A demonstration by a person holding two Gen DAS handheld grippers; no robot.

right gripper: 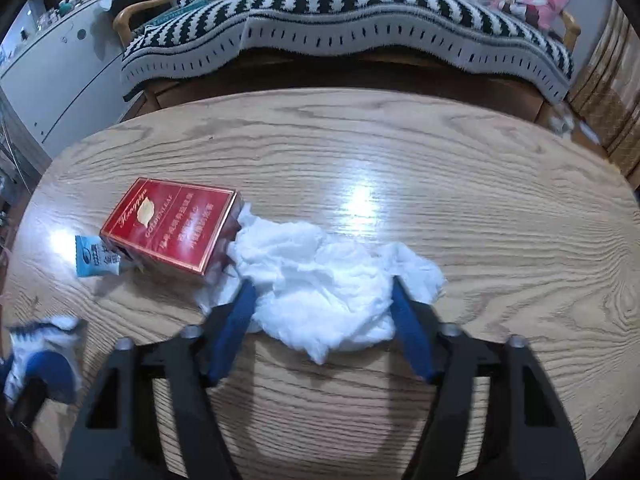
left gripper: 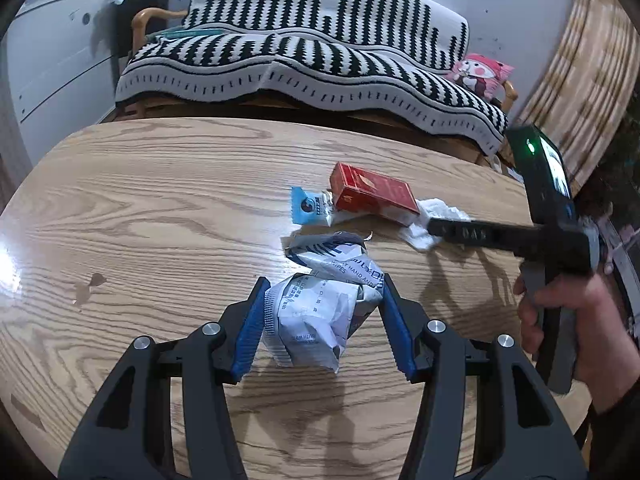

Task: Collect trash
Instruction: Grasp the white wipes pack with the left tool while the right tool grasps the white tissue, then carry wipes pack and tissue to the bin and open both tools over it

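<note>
A crumpled white and blue wipes packet [left gripper: 320,312] lies on the wooden table [left gripper: 160,208]. My left gripper [left gripper: 324,292] stands around it, both blue pads touching its sides. A crumpled white tissue [right gripper: 328,276] lies in front of my right gripper [right gripper: 322,288], whose open fingers straddle it. A red cigarette box [right gripper: 172,226] lies left of the tissue, touching it, and shows in the left wrist view [left gripper: 374,196]. A small blue and white wrapper [right gripper: 96,262] lies beside the box and also shows in the left view [left gripper: 310,208]. The right gripper shows at the tissue [left gripper: 432,226].
A sofa with a black and white striped blanket [left gripper: 304,60] stands behind the table. A pink cushion [left gripper: 482,74] lies at its right end. A white cabinet [left gripper: 52,64] stands at the left. A small dark stain [left gripper: 90,286] marks the table's left part.
</note>
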